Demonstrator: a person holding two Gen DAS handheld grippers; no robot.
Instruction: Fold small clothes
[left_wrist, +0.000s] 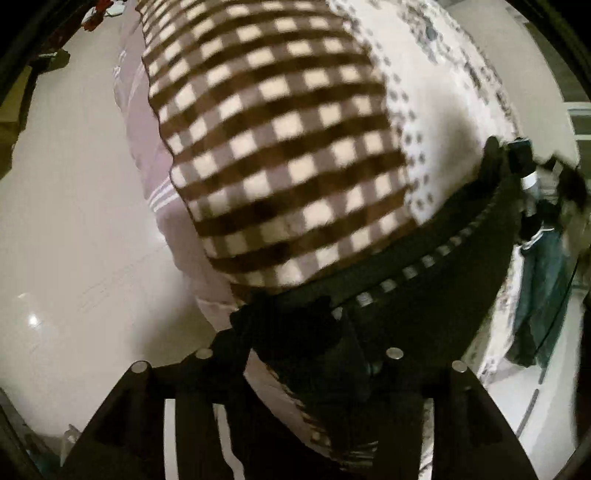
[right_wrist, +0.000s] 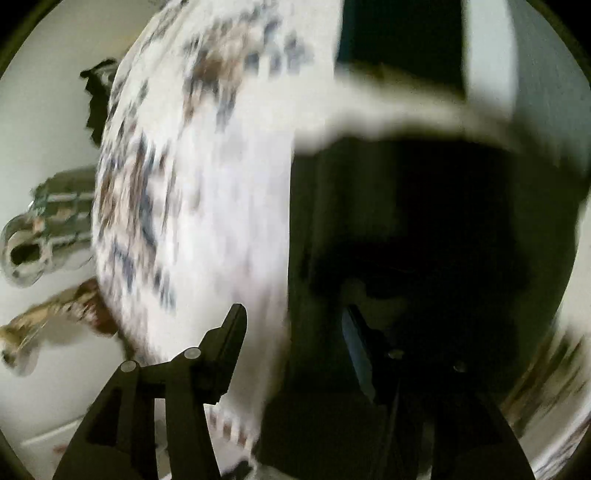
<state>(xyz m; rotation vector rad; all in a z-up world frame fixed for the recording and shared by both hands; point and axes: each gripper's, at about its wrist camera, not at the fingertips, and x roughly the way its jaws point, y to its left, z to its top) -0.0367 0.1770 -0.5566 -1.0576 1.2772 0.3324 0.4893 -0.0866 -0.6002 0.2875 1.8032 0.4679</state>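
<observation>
The left wrist view looks steeply down along its own fingers (left_wrist: 207, 354) at a bed, from close above. A brown checked blanket (left_wrist: 273, 147) fills the middle and runs toward 12 o'clock; pale floor (left_wrist: 66, 221) curves away at 9 o'clock, and a white spotted sheet (left_wrist: 436, 122) lies toward 2 o'clock. A black garment (left_wrist: 424, 295) crosses just ahead of the lens at 5 o'clock.

The right wrist view also tilts steeply down and sits nearer still, heavily blurred. Dark cloth (right_wrist: 424, 229) blocks its field from 3 to 6 o'clock. The white patterned sheet (right_wrist: 221, 184) spreads from the centre toward 11 o'clock.

Both views share that sheet and the dark cloth.
</observation>
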